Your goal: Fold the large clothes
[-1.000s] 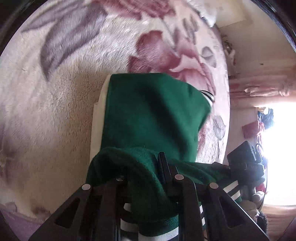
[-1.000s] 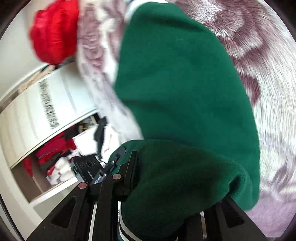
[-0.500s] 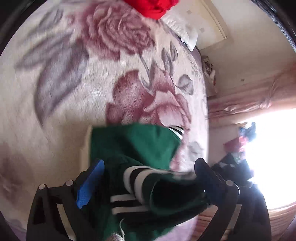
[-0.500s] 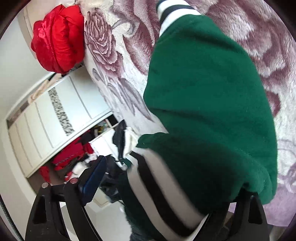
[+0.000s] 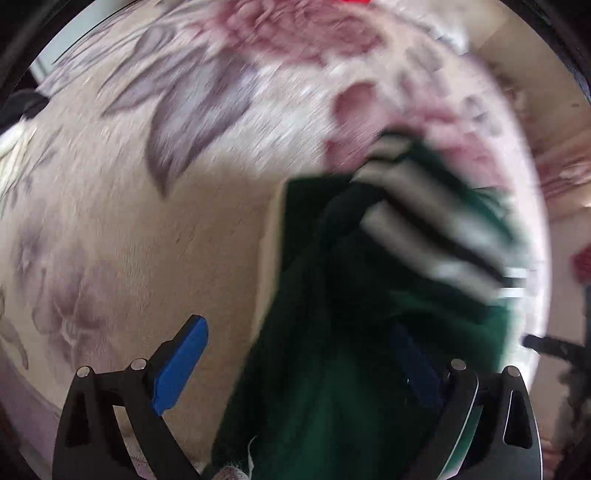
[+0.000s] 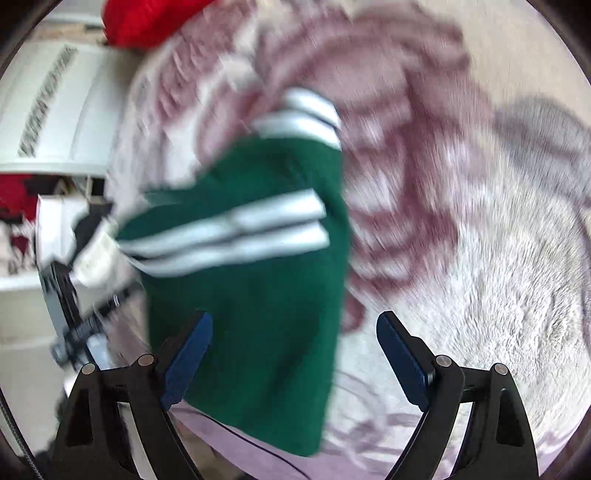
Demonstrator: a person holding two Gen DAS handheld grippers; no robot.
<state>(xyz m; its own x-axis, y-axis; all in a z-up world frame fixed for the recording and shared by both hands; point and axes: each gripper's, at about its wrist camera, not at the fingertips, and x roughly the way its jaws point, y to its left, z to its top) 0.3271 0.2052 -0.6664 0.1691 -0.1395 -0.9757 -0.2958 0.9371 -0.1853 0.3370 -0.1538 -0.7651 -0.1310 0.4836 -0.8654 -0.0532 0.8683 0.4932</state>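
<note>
Both your grippers stand wide over the green garment on the floral blanket.

Your left gripper [image 5: 299, 365] has just been opening; the green garment [image 5: 332, 332] with white stripes lies loose between its blue pads, gripped by neither. Your right gripper [image 6: 295, 354] has also just spread; the garment sits ahead by its left pad [image 6: 188, 354], unclamped, on the blanket [image 6: 480, 258]. Both views are blurred; no writing is readable.

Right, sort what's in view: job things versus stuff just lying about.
Job:
- green striped garment, folded on the floral blanket
- left claw, open
- right claw, open

Lying about:
- red bundle
- white wardrobe
</note>
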